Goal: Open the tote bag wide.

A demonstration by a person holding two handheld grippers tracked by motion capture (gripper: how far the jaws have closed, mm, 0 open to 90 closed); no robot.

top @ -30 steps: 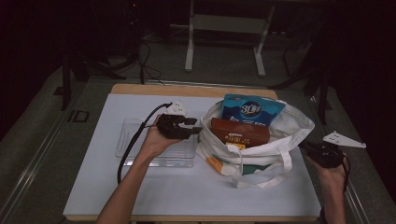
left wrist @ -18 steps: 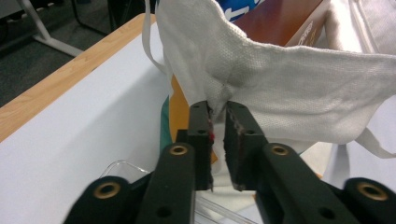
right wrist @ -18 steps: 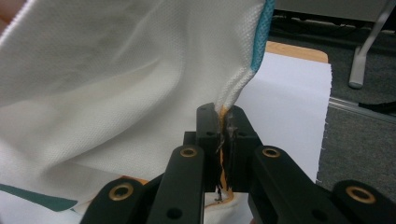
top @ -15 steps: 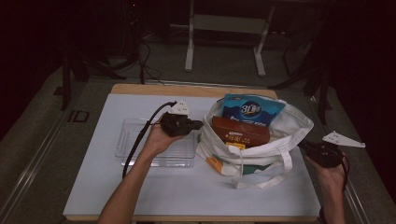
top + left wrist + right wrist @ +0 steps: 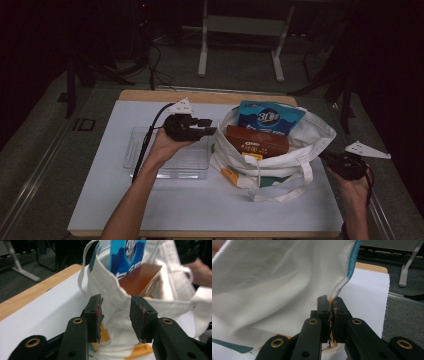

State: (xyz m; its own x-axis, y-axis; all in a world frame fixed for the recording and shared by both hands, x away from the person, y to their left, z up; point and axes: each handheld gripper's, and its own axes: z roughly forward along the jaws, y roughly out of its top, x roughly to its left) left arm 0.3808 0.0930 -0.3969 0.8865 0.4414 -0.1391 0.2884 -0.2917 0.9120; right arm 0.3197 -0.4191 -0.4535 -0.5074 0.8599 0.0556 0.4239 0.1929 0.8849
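**Bag pinched at its right edge**

Near the desk's (image 5: 100, 200) left side lies a clear tray (image 5: 135, 155). Above its right end the left gripper (image 5: 207, 127) hovers with jaws wide apart and nothing between them, pointing at the bag's (image 5: 300, 145) left wall. At the desk's middle-right the white bag stands open, a blue packet (image 5: 270, 117) and a brown box (image 5: 257, 141) sticking out. At the right edge the right gripper (image 5: 331, 312) has its jaws clamped on the bag's rim.
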